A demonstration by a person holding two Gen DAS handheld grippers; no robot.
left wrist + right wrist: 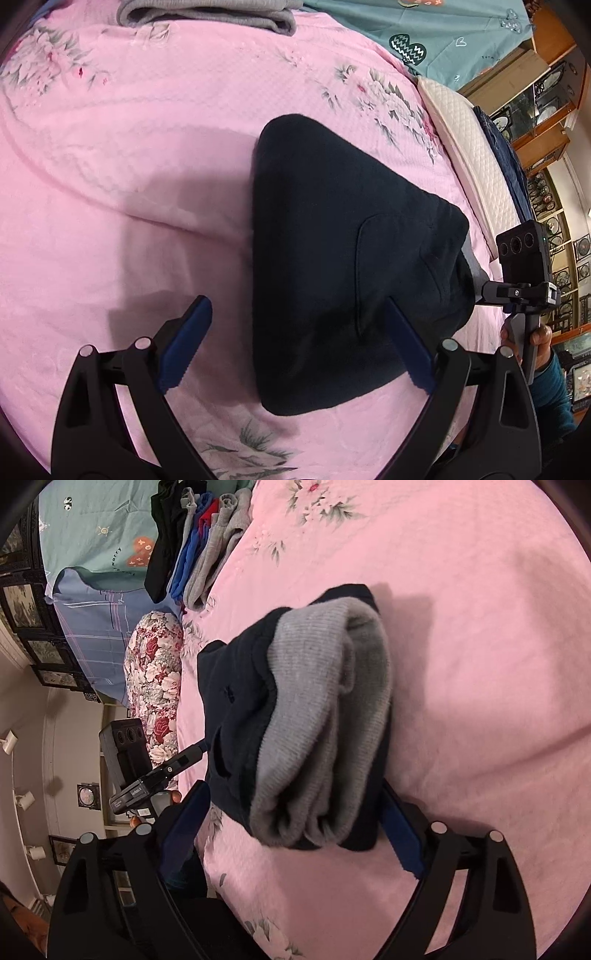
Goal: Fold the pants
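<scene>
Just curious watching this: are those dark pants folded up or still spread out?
Folded. The dark pants lie as a compact bundle on the pink bedspread, grey lining showing at one end.

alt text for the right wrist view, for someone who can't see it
Folded dark navy pants with a grey ribbed lining lie on a pink floral bedspread, between the open fingers of the right gripper.

Bare pink bedspread [110, 221] left of folded pants [332, 258]; clothes pile [199, 542] at far edge.
</scene>
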